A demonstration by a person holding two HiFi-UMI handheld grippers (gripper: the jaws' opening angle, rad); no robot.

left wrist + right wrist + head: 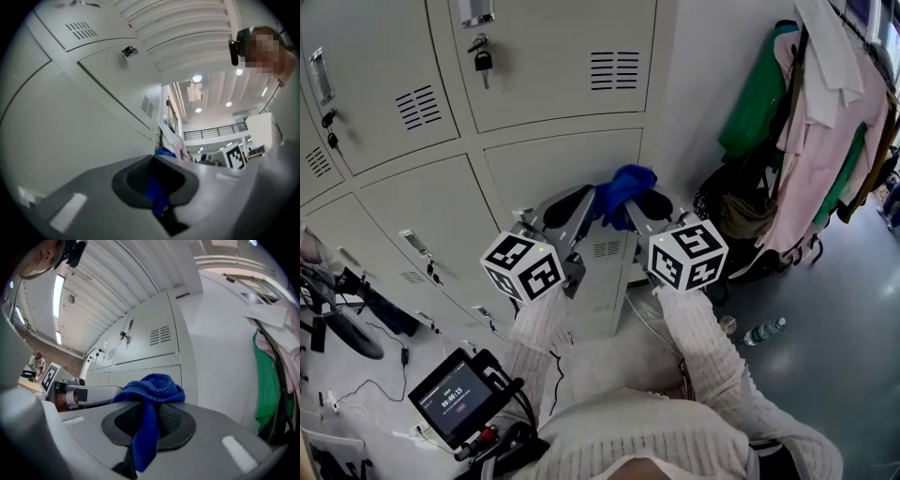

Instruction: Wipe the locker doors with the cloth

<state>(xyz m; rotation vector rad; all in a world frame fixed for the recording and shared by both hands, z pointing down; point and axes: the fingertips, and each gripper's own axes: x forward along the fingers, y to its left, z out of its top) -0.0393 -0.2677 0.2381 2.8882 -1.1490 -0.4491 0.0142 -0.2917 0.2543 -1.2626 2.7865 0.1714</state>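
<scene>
The left gripper pinches one end of the cloth, which bunches across to the right gripper, clamped on its other end, with the door close ahead of both.

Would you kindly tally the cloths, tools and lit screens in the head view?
Blue cloth: 1
Tools: 2 (left tool, right tool)
Lit screen: 1
Total: 4
</scene>
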